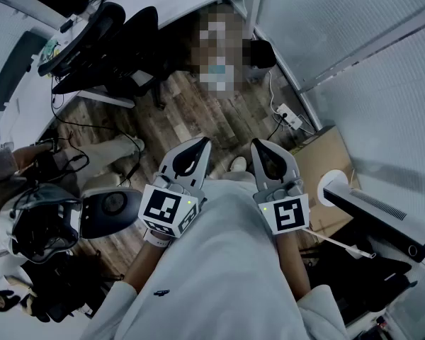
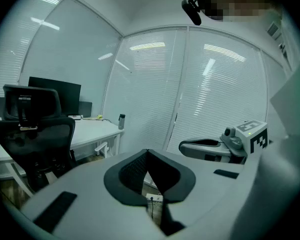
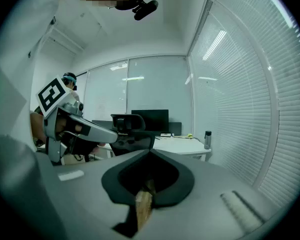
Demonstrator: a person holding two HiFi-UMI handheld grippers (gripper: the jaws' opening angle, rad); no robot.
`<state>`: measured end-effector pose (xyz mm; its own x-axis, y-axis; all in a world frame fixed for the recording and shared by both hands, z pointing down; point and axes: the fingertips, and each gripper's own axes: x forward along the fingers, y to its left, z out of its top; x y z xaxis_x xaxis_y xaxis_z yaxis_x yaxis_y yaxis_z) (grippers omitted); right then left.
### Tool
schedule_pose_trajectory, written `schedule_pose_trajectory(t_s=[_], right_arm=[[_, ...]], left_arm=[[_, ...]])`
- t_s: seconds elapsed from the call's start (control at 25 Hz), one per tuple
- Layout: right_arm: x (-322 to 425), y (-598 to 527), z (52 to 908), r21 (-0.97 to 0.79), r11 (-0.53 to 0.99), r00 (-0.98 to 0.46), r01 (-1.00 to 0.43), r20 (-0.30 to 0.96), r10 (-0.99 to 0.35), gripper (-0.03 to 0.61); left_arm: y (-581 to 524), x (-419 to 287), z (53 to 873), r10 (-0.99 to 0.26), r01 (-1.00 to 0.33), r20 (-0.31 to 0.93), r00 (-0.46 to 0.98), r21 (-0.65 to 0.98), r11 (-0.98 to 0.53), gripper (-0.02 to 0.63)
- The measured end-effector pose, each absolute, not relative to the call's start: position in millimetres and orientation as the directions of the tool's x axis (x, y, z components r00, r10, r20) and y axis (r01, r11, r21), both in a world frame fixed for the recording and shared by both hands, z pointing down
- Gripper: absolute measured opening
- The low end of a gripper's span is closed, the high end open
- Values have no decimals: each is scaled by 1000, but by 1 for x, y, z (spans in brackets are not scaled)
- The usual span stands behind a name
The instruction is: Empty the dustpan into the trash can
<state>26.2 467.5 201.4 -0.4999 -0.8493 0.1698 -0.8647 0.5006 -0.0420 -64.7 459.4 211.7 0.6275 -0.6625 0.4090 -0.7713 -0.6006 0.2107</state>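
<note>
I cannot make out a dustpan or a trash can in any view. In the head view my left gripper (image 1: pixel 204 142) and right gripper (image 1: pixel 256 143) are held side by side close to my body, above the wooden floor (image 1: pixel 219 119). Both point forward with their jaws closed together and nothing between them. The left gripper view shows its own jaws (image 2: pixel 148 152) meeting at the tips, with the right gripper (image 2: pixel 184 146) beside them. From the right gripper view its closed jaws (image 3: pixel 149 153) are seen, and the left gripper (image 3: pixel 110 134) is at the left.
Black office chairs (image 1: pixel 106 55) stand by a white desk (image 1: pixel 28 98) at the upper left. A power strip (image 1: pixel 289 117) with cables lies by the glass wall. Cardboard (image 1: pixel 326 165), a white round object (image 1: pixel 334 188) and a dark bar-shaped unit (image 1: pixel 382 214) sit at the right. Another person sits ahead.
</note>
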Motion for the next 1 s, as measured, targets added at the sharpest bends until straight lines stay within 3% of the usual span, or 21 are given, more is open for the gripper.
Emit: schedule_pose_trajectory(t_s=[0.64,1.0], right_arm=[[49,480,213,-119,579,-591,-806,152,-792,11],[85,486,228,-127,522,-536,-844,161,-828,11]], left_arm=[[472,-38,205,-701,-804,412,582,164,-571,8],[484,-29,211,-726,-840,432,535,175,-514,8]])
